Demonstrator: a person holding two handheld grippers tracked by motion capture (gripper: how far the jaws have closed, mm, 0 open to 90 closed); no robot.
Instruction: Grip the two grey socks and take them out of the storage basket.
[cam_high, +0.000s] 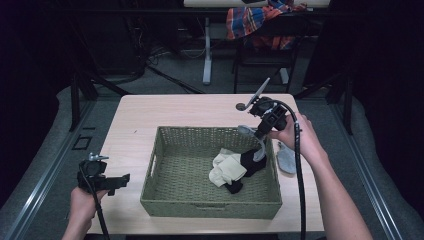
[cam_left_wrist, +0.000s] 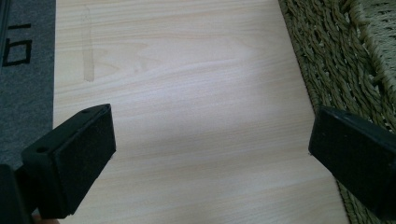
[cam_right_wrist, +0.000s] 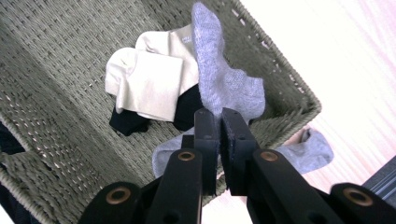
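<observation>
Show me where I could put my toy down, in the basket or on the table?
The left half of the basket floor is bare. So is the table left of and behind the basket. It's crowded at the basket's right: cream sock, black sock, the held grey sock, another grey sock outside.

The black sock (cam_right_wrist: 128, 122) lies mostly hidden under the cream socks (cam_right_wrist: 149, 77). The second grey sock (cam_right_wrist: 306, 149) is partly behind the basket (cam_right_wrist: 56, 70) rim. The plaid cloth (cam_high: 260, 22) is cut by the top edge.

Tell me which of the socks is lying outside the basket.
The grey sock flat on the table, just past the basket's right wall. Its grey twin hangs from the right gripper over the basket; the cream and black ones lie inside.
</observation>
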